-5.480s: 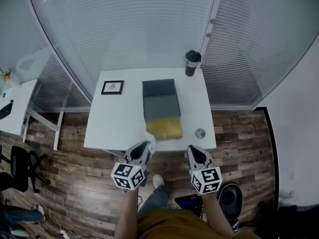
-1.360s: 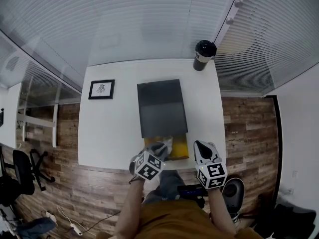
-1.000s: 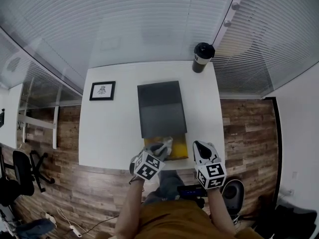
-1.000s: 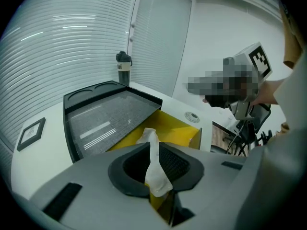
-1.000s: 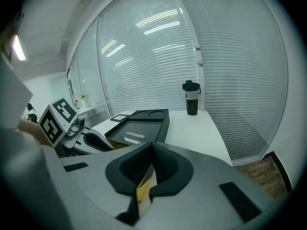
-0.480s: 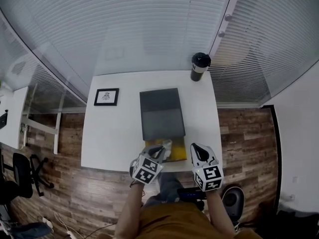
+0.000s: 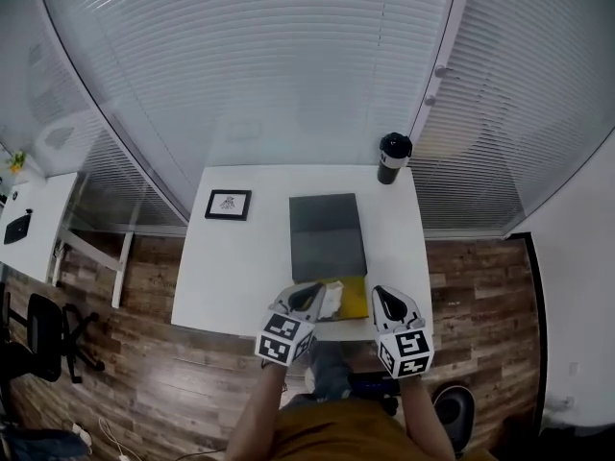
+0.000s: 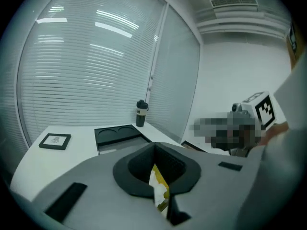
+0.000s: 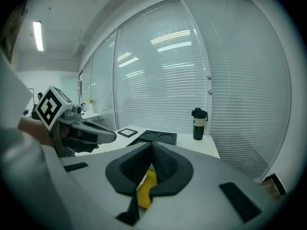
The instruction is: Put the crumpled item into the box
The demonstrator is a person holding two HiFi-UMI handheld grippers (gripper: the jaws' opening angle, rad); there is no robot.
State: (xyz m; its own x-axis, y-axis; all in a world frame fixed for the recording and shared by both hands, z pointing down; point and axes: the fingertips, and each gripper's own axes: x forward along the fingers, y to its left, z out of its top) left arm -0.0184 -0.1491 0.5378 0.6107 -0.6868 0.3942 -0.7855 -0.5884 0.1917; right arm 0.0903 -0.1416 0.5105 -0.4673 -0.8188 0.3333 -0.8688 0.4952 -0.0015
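My left gripper [image 7: 315, 296] is shut on the crumpled item [image 7: 332, 299], a white wad with yellow on it that shows between the jaws in the left gripper view [image 8: 157, 189]. It hangs at the left side of the yellow near end [image 7: 354, 298] of the open box [image 7: 327, 238]. The far part of the box is dark grey, with two round recesses [image 8: 117, 134]. My right gripper [image 7: 382, 299] is just right of the yellow end, shut with nothing in it. The yellow [image 9: 145, 188] shows below its jaws.
The white table [image 7: 240, 267] carries a framed picture [image 7: 229, 204] at the back left and a black travel cup [image 7: 392, 157] at the back right corner. Window blinds rise behind it. Wood floor lies around, with an office chair [image 7: 43, 334] far left.
My left gripper has carried the crumpled item from the table's front edge to the box's yellow end. Over the last second the head view shifted; the grippers barely moved relative to the box.
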